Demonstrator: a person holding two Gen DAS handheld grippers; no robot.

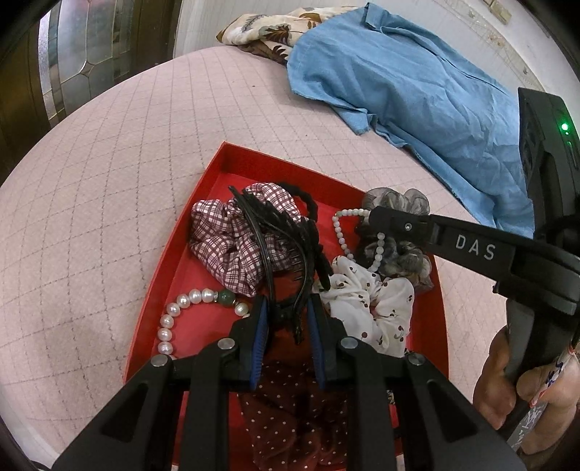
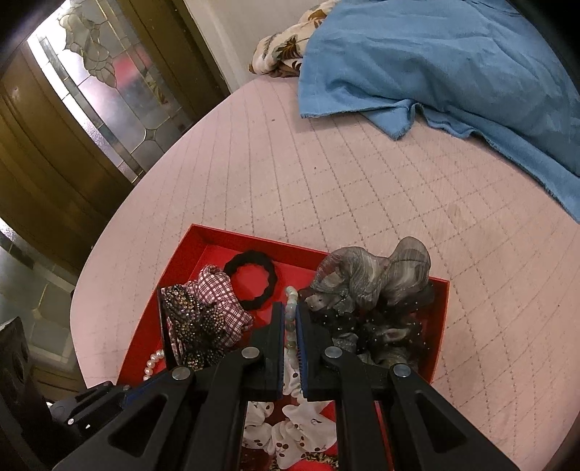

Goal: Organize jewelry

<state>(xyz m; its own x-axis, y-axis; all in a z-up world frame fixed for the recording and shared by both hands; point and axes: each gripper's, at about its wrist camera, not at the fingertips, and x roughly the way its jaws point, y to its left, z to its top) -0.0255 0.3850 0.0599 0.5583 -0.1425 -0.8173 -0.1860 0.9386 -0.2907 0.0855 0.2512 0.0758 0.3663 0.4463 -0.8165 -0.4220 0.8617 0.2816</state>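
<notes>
A red tray (image 1: 221, 163) on the pink quilted surface holds scrunchies, bracelets and a black hair claw (image 1: 286, 250). My left gripper (image 1: 288, 308) is shut on the claw's lower end, above a pearl bracelet (image 1: 170, 311) and a checked scrunchie (image 1: 224, 235). My right gripper (image 2: 290, 315) is shut on a pale green bead bracelet (image 2: 291, 300); in the left wrist view the bracelet (image 1: 340, 232) hangs from its fingers (image 1: 391, 217) over a grey scrunchie (image 1: 395, 253). A white cherry scrunchie (image 1: 377, 308) and a dark red dotted one (image 1: 290, 409) lie nearer.
A blue cloth (image 1: 417, 98) and a floral fabric (image 1: 261, 32) lie at the far side of the pink surface (image 1: 108, 181). A black hair tie (image 2: 250, 282) lies in the tray's far part. A glass-panelled door (image 2: 90, 90) stands to the left.
</notes>
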